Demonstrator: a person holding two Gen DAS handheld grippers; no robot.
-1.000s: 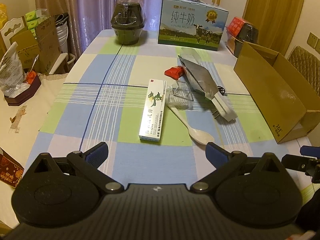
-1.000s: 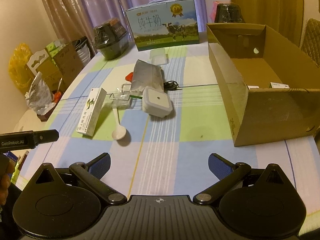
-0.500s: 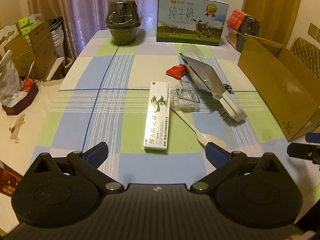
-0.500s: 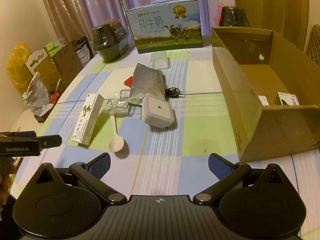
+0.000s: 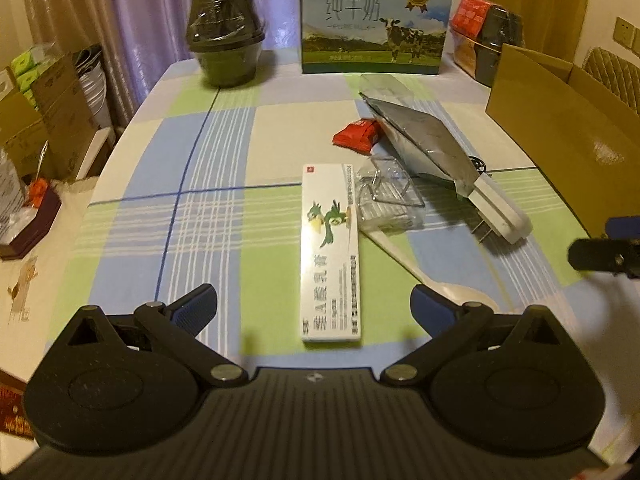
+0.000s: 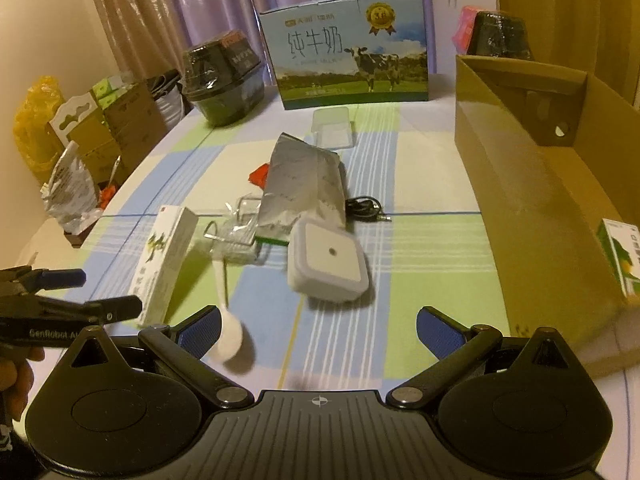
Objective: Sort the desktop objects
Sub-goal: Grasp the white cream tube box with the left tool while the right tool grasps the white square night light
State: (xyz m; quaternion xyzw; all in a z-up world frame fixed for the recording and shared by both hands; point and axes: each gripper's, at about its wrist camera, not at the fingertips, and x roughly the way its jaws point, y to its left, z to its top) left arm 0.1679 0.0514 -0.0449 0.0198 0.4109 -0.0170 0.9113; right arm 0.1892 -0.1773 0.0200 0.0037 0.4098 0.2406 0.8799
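Observation:
A long white carton with a green bird print (image 5: 331, 252) (image 6: 164, 264) lies on the checked tablecloth, its near end between the fingers of my open left gripper (image 5: 314, 306). Right of the carton lie a white spoon (image 5: 432, 276) (image 6: 228, 332), a clear plastic piece (image 5: 386, 200), a silver foil pouch (image 5: 424, 144) (image 6: 304, 192), a red packet (image 5: 358, 136) and a white square plug-in device (image 5: 500, 212) (image 6: 328, 264). My right gripper (image 6: 318, 326) stands open just before the device, holding nothing. A small green-and-white box (image 6: 620, 260) sits inside the cardboard box (image 6: 540, 200).
A milk gift carton (image 5: 376, 24) and a wrapped dark pot (image 5: 226, 52) stand at the table's far end. A black cable (image 6: 366, 208) lies beside the pouch, a clear lidded tub (image 6: 332, 128) behind it. Boxes and bags crowd the floor on the left.
Both grippers have moved forward over the table. The bird-print carton now reaches between the left fingers, and the white device is closer to the right gripper. Both stayed open.

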